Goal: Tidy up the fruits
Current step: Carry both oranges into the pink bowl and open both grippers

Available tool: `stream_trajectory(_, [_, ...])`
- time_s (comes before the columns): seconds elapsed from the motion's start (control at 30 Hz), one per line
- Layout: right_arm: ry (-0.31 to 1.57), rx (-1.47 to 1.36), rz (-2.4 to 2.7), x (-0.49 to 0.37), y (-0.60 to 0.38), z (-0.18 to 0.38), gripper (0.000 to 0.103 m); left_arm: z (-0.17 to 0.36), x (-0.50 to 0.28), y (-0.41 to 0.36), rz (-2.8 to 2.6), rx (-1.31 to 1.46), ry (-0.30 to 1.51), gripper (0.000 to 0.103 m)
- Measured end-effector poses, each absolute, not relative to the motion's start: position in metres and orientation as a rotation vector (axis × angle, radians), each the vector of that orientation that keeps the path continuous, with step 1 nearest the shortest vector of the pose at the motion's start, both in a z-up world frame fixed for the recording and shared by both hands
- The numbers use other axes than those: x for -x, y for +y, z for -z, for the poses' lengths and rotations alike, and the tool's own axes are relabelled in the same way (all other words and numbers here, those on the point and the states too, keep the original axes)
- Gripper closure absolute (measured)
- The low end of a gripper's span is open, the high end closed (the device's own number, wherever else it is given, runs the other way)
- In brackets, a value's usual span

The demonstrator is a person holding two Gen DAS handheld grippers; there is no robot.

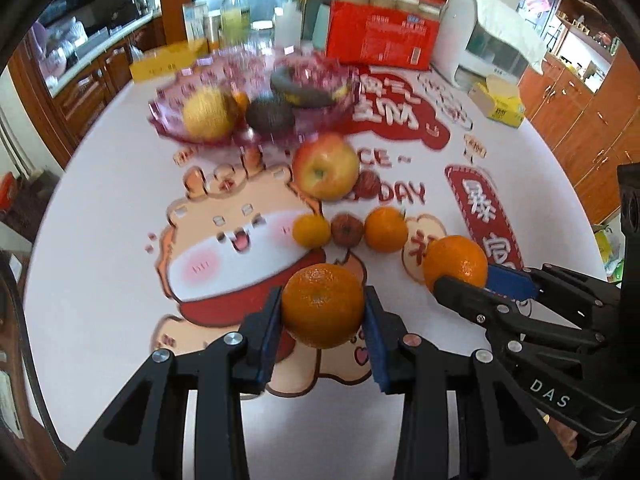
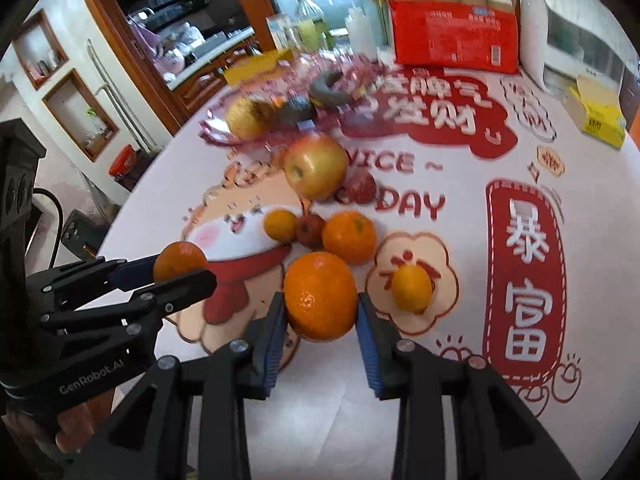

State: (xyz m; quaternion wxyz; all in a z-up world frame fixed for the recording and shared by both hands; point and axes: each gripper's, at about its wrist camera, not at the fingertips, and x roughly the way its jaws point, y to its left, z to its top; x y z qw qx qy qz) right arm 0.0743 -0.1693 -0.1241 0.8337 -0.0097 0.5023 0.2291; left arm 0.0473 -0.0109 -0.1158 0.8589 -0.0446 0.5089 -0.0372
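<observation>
My left gripper is shut on an orange held above the printed tablecloth; it also shows in the right wrist view. My right gripper is shut on a second orange, seen in the left wrist view. Ahead on the cloth lie an apple, a small red fruit, two mandarins and a lemon. A pink glass fruit bowl at the far side holds a pear, an avocado and a dark banana.
A red carton, a white appliance, a yellow tissue box, a yellow box and bottles line the table's far edge. Wooden cabinets stand beyond the table on both sides.
</observation>
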Motion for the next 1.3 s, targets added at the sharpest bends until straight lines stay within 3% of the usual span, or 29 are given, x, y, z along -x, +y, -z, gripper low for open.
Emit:
stream_trajectory(0.83, [0.719, 0.044, -0.557, -0.145, -0.120, -0.078, 0.069, -0.064, -0.105, 0.063, -0.105, -0.181, 0.832, 0.066])
stream_trajectory(1.1, [0.712, 0.070, -0.510, -0.203, -0.075, -0.090, 0.069, -0.083, -0.171, 0.099, -0.118, -0.218, 0.797, 0.066])
stream_trajectory(1.3, [0.788, 0.062, -0.452, -0.257, -0.046, -0.051, 0.069, -0.053, -0.237, 0.122, -0.112, -0.197, 0.813, 0.066])
